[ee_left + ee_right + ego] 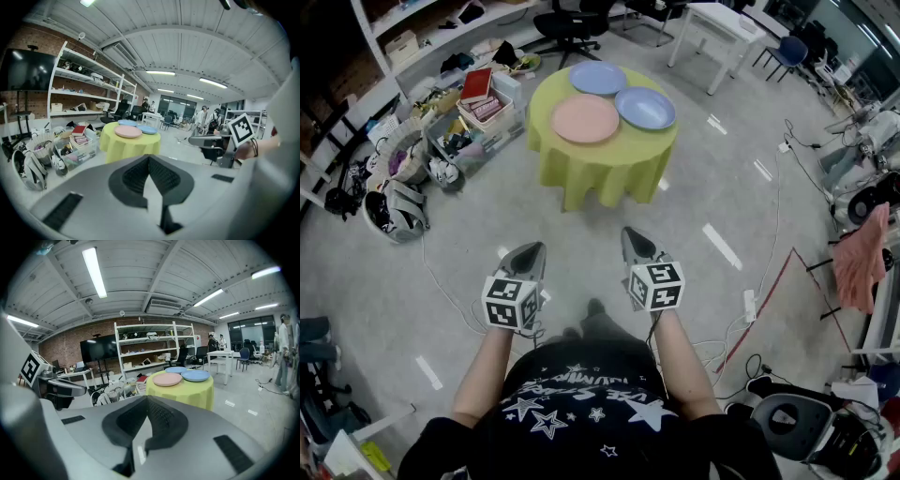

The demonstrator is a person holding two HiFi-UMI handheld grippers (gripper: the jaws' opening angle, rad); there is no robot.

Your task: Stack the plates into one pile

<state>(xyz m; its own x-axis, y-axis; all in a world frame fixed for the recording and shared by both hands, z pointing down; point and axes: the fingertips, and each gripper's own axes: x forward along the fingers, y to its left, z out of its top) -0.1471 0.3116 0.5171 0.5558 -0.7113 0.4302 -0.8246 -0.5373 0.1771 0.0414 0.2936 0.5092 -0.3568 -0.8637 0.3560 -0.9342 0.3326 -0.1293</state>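
Plates, three and unstacked, lie on a round table [602,171] draped in yellow-green cloth: a pink round plate [585,119] at its near edge, a pale blue round plate [597,77] at its far edge, a second blue plate [645,108] at its right edge. Left claw [528,255] and right claw [637,242], each pressed together and empty, are held side by side above the grey floor [487,216], well apart from the table.

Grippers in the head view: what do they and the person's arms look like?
Both the left gripper and the right gripper are grey, tapering shells with dark ribbed pads, each carrying a white cube of black square markers. The person wears a black short-sleeved T-shirt printed with white stars; a dark band circles the right wrist.
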